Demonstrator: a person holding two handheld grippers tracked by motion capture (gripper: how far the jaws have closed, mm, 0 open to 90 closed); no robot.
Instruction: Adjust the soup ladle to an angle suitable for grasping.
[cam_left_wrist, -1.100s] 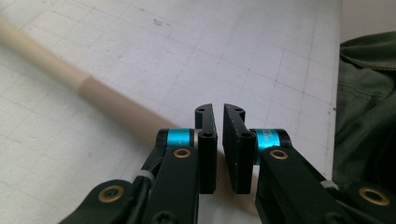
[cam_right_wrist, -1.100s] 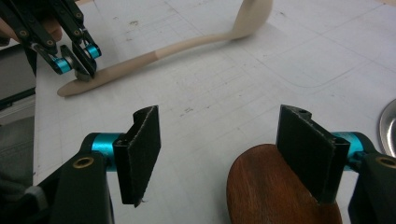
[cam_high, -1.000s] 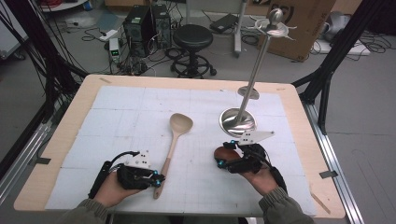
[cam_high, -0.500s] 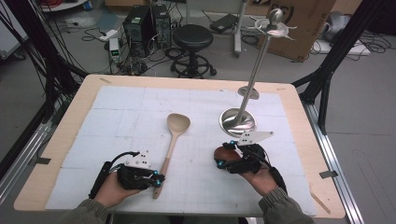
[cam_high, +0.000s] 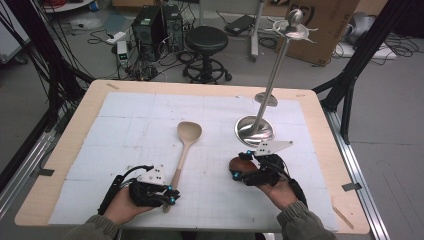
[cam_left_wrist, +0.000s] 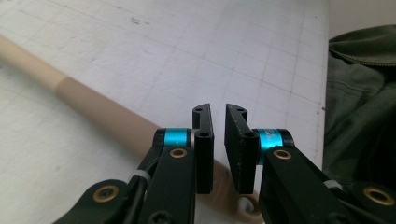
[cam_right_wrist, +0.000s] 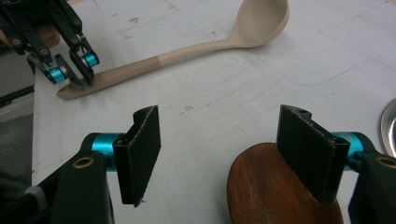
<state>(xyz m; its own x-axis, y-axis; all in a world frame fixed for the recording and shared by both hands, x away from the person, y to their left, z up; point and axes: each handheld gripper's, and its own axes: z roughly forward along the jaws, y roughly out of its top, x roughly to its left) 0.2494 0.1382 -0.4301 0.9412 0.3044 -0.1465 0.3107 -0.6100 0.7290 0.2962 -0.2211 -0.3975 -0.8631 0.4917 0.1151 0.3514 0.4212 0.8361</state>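
Two spoons (one pale wooden spoon (cam_high: 186, 142), one dark wooden spoon (cam_right_wrist: 275, 186)) and one metal stand (cam_high: 260, 120).

A wooden table (cam_high: 60, 155) carried a white gridded mat (cam_high: 130, 125). On it lay a pale wooden spoon (cam_high: 186, 140), a dark wooden piece (cam_high: 241, 164), and a metal stand (cam_high: 255, 129) toward the right edge.

Pale wooden ladle (cam_high: 184, 148) flat on the mat; dark wooden spoon bowl (cam_right_wrist: 275, 191) nearby.

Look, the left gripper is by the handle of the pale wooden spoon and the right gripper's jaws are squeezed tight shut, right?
Not quite. The left gripper is indeed at the handle end of the pale wooden spoon, but the right gripper is not shut: the right gripper view shows its jaws spread wide apart, above a dark wooden piece.
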